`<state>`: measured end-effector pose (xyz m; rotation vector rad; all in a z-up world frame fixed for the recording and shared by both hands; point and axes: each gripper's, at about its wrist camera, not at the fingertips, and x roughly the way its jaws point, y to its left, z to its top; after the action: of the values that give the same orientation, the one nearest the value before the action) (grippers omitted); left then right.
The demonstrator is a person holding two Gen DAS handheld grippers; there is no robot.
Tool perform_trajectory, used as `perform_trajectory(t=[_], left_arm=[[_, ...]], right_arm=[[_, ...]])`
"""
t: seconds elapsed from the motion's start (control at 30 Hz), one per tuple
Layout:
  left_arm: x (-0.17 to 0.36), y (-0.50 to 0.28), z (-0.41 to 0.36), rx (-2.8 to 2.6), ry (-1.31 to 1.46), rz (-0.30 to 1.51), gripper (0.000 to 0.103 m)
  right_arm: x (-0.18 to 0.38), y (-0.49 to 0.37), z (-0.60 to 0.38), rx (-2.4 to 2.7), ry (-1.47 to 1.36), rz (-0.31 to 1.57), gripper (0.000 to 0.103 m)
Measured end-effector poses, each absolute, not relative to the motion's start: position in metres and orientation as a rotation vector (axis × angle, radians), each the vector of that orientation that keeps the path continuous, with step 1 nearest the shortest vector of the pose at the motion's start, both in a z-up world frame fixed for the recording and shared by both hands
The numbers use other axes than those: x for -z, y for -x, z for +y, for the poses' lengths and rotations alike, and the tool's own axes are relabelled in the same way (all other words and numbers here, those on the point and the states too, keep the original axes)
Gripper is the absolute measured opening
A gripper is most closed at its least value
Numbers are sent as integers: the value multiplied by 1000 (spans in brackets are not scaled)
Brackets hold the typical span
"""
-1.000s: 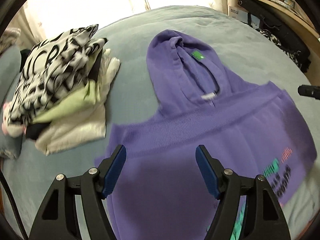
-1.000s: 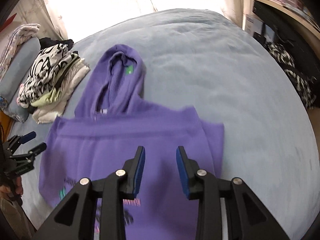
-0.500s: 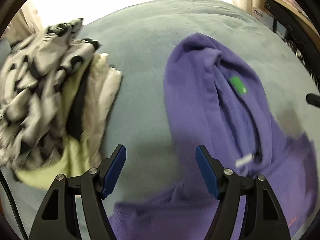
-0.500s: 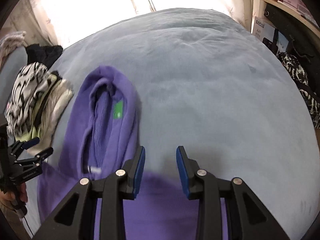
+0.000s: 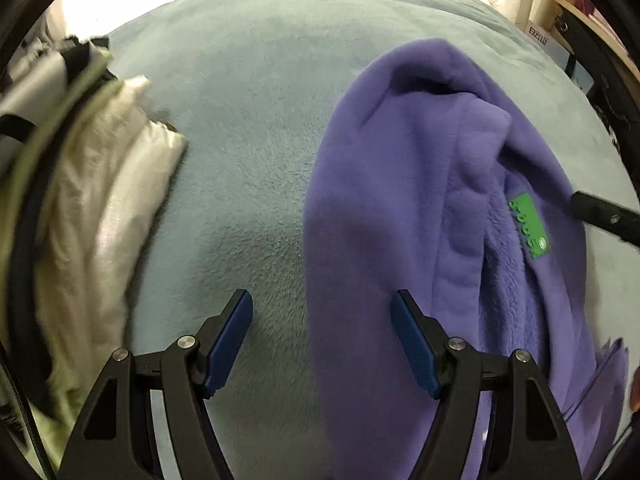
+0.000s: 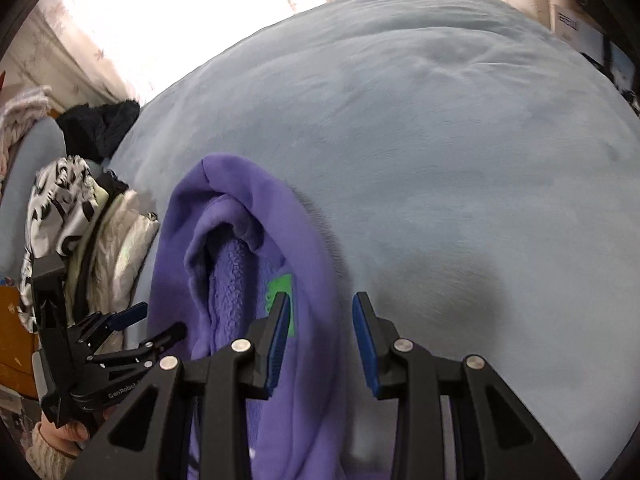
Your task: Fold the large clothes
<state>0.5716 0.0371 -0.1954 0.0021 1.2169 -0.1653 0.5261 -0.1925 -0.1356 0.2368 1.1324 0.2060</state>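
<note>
A purple hoodie [image 5: 400,200] lies on the blue-grey bed [image 5: 248,128], its hood pointing away from me, with a green label [image 5: 529,225] inside the neck. My left gripper [image 5: 322,320] is open and empty, straddling the hood's left edge. In the right wrist view the hood [image 6: 240,248] lies at lower left. My right gripper [image 6: 320,320] is open and empty, straddling the hood's right edge beside the green label [image 6: 280,292]. The left gripper [image 6: 160,322] shows there at the hood's left side. The hoodie's body is out of view.
A pile of folded clothes, white, pale green and black-and-white [image 5: 80,200], lies left of the hood; it also shows in the right wrist view [image 6: 88,216]. A dark garment [image 6: 100,124] lies behind it. Shelving stands at the far right [image 5: 580,12].
Both grippers have moved forward from over the hoodie's body to the hood and dropped closer to it. Both stay open. The hoodie itself has not moved.
</note>
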Motion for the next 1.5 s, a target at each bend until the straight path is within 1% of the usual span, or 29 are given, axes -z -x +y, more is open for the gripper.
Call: perform_trajectory(t=[0.03,0.07,0.1,0.13,0.17,0.23,0.27,0.3,0.4,0.53,0.67,0.77,0.87,0.97,1.1,1.27,1.37,1.5], left_arm=[[198,-573,38,171,15,1217,67],[199,-574,39,186,37,1212,54],[200,-574,40,212,61,1207,45],[200,-574,40,242,86,1203,27],[200,-574,40,254,98,1200,11],[196,-570,39,254,97,1173,6],[194,-568,39,249,81,1161,5],[191,-564,38,245,59,1147,5],[177,-553,35,213,-1,1108,4],[153,-537,37,191,-42,1074,4],[116,-510,49,197,-43,1015,4],[88,-470,59,205,-21,973,4],[73,-436,64,226,-15,939,4],[63,-382,76,280,2,909,4],[73,-313,89,351,-19,930,6],[96,-253,106,344,-19,1007,6],[100,-226,115,341,0,1039,6],[90,-197,115,352,17,1042,6]], right_arm=[[139,-529,-190,-203,-230,1139,32],[146,-533,-187,-197,-229,1149,32],[149,-535,-186,-190,-232,1150,32],[152,-537,-185,-180,-234,1148,32],[155,-539,-186,-169,-234,1145,32],[160,-541,-188,-143,-223,1138,32],[160,-541,-188,-136,-216,1125,24],[159,-540,-188,-134,-209,1119,10],[149,-530,-188,-115,-169,1078,6],[124,-510,-199,-128,-179,1016,5],[87,-474,-218,-176,-228,929,5],[63,-441,-221,-226,-244,873,5],[42,-395,-226,-283,-246,822,5],[30,-344,-227,-335,-242,792,6],[35,-274,-227,-364,-151,804,8],[68,-219,-228,-319,-39,956,10],[78,-195,-237,-279,-42,1004,10],[72,-171,-252,-245,-89,1005,10]])
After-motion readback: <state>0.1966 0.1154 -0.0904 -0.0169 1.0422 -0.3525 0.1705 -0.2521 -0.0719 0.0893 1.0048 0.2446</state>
